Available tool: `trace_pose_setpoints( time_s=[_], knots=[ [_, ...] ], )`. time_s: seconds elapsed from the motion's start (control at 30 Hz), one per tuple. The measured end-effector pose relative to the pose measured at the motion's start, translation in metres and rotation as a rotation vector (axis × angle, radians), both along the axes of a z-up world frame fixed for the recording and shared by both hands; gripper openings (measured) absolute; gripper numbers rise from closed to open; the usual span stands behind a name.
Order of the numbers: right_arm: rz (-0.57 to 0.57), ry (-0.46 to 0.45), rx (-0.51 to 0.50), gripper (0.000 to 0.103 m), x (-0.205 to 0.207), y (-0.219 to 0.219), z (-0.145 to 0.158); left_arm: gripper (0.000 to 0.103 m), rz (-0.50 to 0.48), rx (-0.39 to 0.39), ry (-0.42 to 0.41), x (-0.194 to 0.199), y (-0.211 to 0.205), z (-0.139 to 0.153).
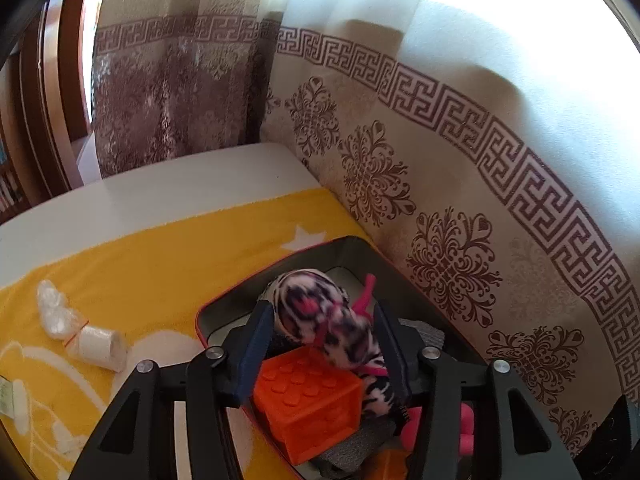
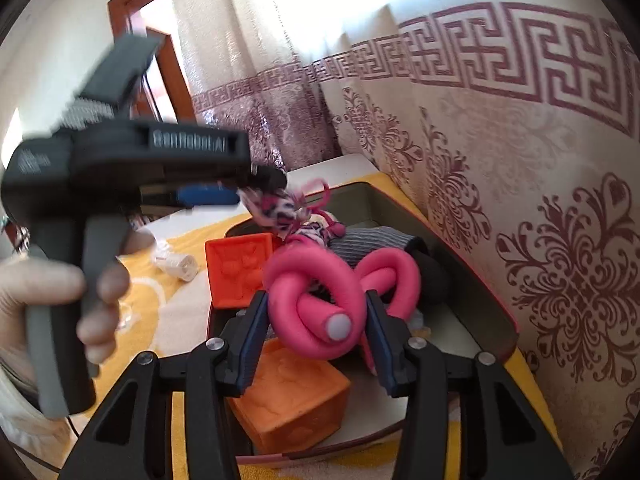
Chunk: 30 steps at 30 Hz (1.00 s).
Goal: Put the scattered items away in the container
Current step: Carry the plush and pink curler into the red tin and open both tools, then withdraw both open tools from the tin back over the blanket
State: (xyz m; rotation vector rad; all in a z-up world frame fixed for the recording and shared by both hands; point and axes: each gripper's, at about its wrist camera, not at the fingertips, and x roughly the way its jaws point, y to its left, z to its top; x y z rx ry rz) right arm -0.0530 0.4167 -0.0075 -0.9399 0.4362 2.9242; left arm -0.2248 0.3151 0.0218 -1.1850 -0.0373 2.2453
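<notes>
Left tongs [image 1: 320,344] clamp fuzzy zebra-striped pink-trimmed plush toy [image 1: 320,312] over container [image 1: 360,248]

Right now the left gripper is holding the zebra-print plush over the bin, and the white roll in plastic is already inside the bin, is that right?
Not quite. The white roll lies on the yellow cloth, outside the bin; the left wrist view shows this. The rest holds: the left gripper has the zebra-print plush between its fingers over the bin.
</notes>
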Motion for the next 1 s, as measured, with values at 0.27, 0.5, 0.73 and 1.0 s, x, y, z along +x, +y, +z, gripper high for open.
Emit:
trace_pose_setpoints(
  time_s=[0.27, 0.5, 0.73, 1.0],
  knots=[
    [-0.033, 0.037, 0.016, 0.066, 0.004, 0.000, 0.003, 0.066, 0.061, 0.023, -0.006, 0.002, -0.032, -0.001],
    [-0.052, 0.050, 0.023, 0.066, 0.005, 0.002, 0.000, 0.066, 0.089, 0.004, 0.004, 0.012, -0.064, 0.004],
    [-0.074, 0.028, 0.043, 0.066, 0.003, 0.001, -0.008, 0.066, 0.149, -0.009, -0.008, 0.021, -0.113, 0.000],
    [-0.094, 0.035, 0.083, 0.068, 0.004, -0.001, -0.010, 0.066, 0.253, -0.035, -0.007, 0.030, -0.193, -0.008]
  ],
)
